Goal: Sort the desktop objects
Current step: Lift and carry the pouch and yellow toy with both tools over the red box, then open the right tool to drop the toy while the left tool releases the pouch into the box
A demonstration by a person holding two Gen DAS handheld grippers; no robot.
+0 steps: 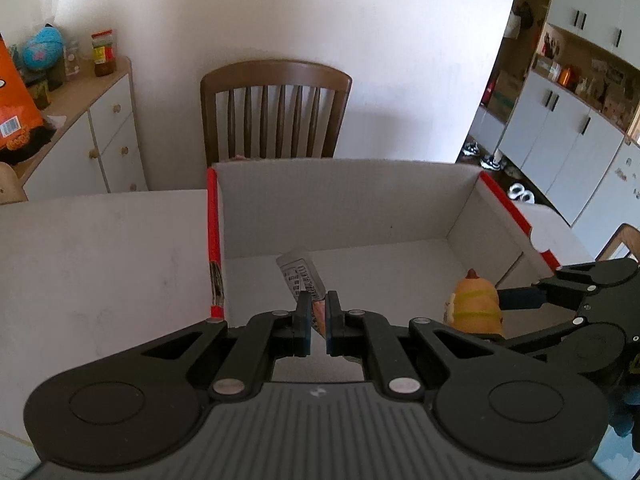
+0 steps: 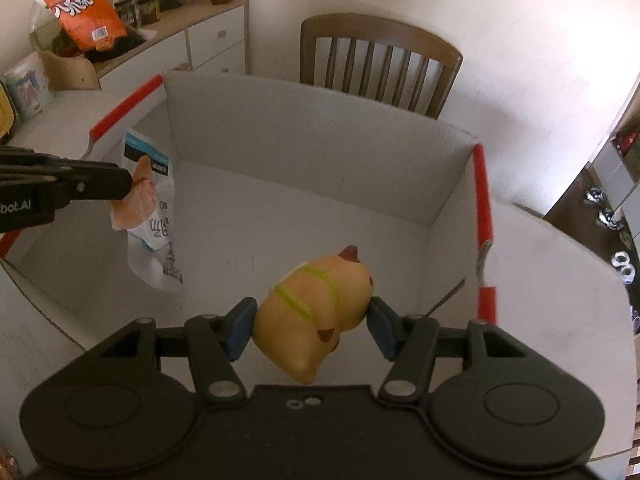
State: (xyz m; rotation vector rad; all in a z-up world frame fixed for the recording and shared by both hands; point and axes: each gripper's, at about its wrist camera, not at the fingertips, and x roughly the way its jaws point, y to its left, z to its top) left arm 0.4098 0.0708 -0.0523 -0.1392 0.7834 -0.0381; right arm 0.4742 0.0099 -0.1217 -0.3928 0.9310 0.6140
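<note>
Tongs on the left [image 1: 318, 312] are clamped on a flat packet [image 1: 299, 276], hung at ten o'clock inside the box [image 2: 304, 136]; the right tongs [image 2: 310, 320] are clenched around a yellow toy [image 2: 316, 300] at five o'clock. Both are held over the box floor, presumably for dropping together.

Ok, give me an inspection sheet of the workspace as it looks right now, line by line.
Surface: white table, faint scuffs.
Job's things: open white box with red edges, nothing lying on its floor; snack packet and yellow squishy toy both held above it.
Clutter: nothing seen on the visible table.
Grippers: left tongs shut on the packet; right tongs clamped on the toy's sides.
Cables: nothing seen.
Surroundings: wooden chair behind the box; sideboard with jars and an orange bag; cupboards; shoes on the floor.
</note>
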